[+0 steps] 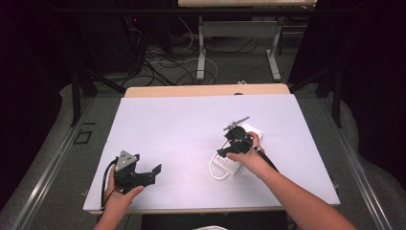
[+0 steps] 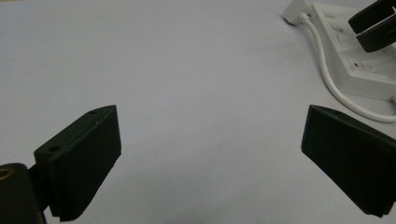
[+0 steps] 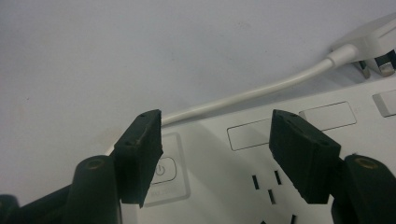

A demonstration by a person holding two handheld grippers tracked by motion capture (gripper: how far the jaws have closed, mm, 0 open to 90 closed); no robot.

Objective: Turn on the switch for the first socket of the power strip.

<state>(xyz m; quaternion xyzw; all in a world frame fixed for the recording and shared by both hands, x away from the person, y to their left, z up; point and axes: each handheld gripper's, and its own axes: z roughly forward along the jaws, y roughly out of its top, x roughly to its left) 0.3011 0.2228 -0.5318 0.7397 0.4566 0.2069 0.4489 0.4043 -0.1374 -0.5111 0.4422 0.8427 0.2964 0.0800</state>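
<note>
A white power strip (image 1: pixel 226 166) lies on the white table sheet (image 1: pixel 182 124), right of centre. Its white cable (image 1: pixel 214 173) loops off the near end. My right gripper (image 1: pixel 230 151) points down over the strip. In the right gripper view its jaws (image 3: pixel 217 119) stand open above the strip (image 3: pixel 219 186), with nothing between the pads. The round power button (image 3: pixel 161 170) sits by the left jaw, socket holes (image 3: pixel 271 186) by the right. The cable (image 3: pixel 261 91) runs to a plug (image 3: pixel 369 42). My left gripper (image 1: pixel 151 175) rests at the front left, open (image 2: pixel 212 116) and holding nothing.
In the left gripper view the strip (image 2: pixel 359 70), its cable (image 2: pixel 327 74) and the other gripper's jaws (image 2: pixel 373 28) show at the upper right. Beyond the table's far wooden edge (image 1: pixel 206 90) are desk legs (image 1: pixel 201 52) and floor cables (image 1: pixel 163 67).
</note>
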